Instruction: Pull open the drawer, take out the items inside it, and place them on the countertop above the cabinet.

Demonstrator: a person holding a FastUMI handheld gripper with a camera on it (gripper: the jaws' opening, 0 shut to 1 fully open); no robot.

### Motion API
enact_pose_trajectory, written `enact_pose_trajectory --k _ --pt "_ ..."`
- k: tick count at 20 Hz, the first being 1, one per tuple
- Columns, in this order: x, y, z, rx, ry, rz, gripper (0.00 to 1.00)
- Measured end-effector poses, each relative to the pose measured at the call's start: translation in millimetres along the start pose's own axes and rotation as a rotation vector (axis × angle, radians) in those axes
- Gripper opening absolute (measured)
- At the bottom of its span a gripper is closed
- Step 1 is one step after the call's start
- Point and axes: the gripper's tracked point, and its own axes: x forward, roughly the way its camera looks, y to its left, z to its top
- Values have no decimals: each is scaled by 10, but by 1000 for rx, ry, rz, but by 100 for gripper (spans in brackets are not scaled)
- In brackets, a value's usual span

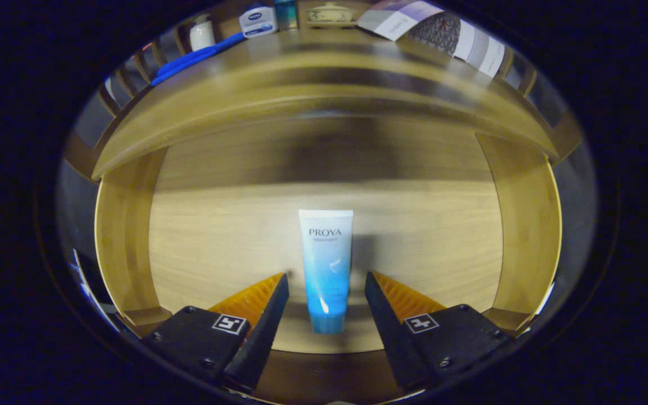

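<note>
Pale wooden drawer [217, 247], pulled open beneath a wooden cabinet countertop [324, 67]; camera looks down into it. Countertop, far edge, left to right: blue cloth-like strip [194, 59] lying along the left part; small white jar [202, 35]; white pot with a blue lid label [258, 21]; teal-capped container [286, 12], partly seen; low cream ceramic lidded dish [329, 14]; folded printed leaflet [442, 34] toward the right corner. Drawer floor, near its front edge and midway between the side walls: one white-to-blue plastic squeeze tube [325, 270], lying flat, cap toward the front wall, crimped end toward the back. Gripper [327, 281]: fingers spread wide, straddling the tube's lower half, a gap showing on either side; nothing held. Judged purpose: claw aligned along the tube's length so the fingers can close across its narrow width for lifting out. Tube yet to reach the countertop; no other item visible in the drawer.
</note>
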Motion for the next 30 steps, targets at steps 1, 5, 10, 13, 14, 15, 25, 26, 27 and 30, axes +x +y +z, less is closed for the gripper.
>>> enact_pose_trajectory --k 1,5,10,13,14,15,25,26,27,30 --pt "28 8 -9 7 10 5 86" --pt "68 44 -66 -3 25 -20 69" --pt "39 3 -37 7 -1 -34 49" --pt "-139 24 -18 11 -46 -6 47" --pt "-220 50 -31 12 -59 13 47" --pt "-284 47 -35 14 -71 23 47" --pt "-1006 30 -19 10 -197 80 47" --pt "-1064 18 28 12 -213 81 47" --pt "-1124 7 68 11 -226 77 47" --pt "-1230 14 230 19 -252 73 47"
